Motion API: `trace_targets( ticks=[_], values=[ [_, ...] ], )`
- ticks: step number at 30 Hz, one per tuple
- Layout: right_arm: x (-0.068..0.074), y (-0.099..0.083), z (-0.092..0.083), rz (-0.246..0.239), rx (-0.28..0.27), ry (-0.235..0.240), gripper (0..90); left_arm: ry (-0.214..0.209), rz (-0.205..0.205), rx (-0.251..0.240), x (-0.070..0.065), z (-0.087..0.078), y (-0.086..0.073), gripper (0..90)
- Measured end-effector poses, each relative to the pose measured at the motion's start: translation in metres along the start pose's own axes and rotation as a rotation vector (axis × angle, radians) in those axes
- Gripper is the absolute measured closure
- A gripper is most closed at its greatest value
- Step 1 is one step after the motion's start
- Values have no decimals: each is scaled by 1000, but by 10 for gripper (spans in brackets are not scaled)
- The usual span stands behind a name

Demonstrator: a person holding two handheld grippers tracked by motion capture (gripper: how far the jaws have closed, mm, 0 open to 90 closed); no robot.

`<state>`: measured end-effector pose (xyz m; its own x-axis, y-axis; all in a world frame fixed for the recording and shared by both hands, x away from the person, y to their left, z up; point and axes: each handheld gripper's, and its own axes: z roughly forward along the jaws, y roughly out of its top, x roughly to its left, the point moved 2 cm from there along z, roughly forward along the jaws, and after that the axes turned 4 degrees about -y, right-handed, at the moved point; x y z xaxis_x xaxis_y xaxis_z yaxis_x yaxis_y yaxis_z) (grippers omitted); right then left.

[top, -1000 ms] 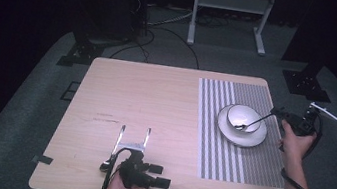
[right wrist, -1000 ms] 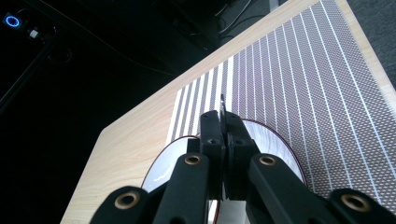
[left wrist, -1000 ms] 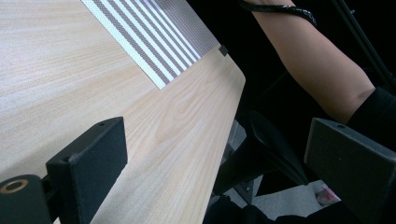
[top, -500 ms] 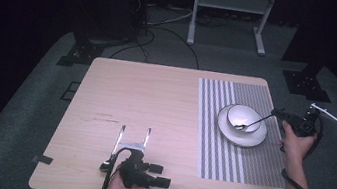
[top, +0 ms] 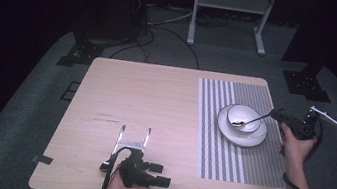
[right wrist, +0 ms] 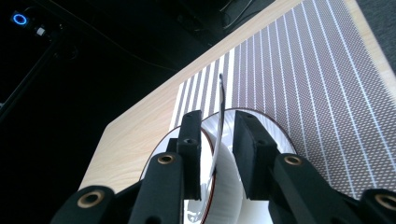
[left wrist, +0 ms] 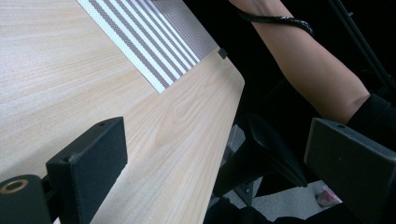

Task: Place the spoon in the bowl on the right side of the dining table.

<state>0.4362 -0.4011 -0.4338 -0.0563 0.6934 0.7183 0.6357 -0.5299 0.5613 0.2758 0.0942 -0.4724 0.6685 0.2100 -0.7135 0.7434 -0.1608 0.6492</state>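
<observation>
A white bowl point(top: 244, 116) sits on a white plate point(top: 243, 135) on the striped placemat point(top: 237, 160) at the table's right. A metal spoon point(top: 249, 121) leans in the bowl, handle pointing right. My right gripper point(top: 277, 114) is at the handle's end. In the right gripper view the thin spoon handle point(right wrist: 222, 105) stands between the pads with a gap on each side. The right gripper point(right wrist: 218, 119) has just been opening, so it is open around the handle. My left gripper point(top: 134, 131) rests near the table's front edge, open and empty point(left wrist: 219, 140).
The wooden table point(top: 146, 91) is bare left of the placemat. A metal rack point(top: 229, 12) and a stand base point(top: 307, 85) are on the floor behind. In the left gripper view, the person's forearm point(left wrist: 308, 65) hangs past the table's corner above a chair base point(left wrist: 268, 149).
</observation>
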Motion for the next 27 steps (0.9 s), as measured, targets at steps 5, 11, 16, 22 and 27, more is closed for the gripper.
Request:
trace_targets(
  ticks=[5, 11, 16, 22, 27],
  values=[
    [-1, -2, 0, 2, 3, 5, 687, -2, 0, -4, 0, 0, 1, 46],
    [-4, -7, -2, -1, 2, 9, 641, -3, 3, 0, 0, -1, 2, 46],
    [-3, -11, -4, -2, 6, 22, 615, -5, 5, -8, 0, -2, 3, 45],
    [2, -18, -7, -49, 13, 17, 573, -12, 8, -10, -2, -4, 4, 46],
    [5, -23, -9, -53, 18, 24, 565, -15, 11, -12, -3, -5, 4, 45]
  ],
)
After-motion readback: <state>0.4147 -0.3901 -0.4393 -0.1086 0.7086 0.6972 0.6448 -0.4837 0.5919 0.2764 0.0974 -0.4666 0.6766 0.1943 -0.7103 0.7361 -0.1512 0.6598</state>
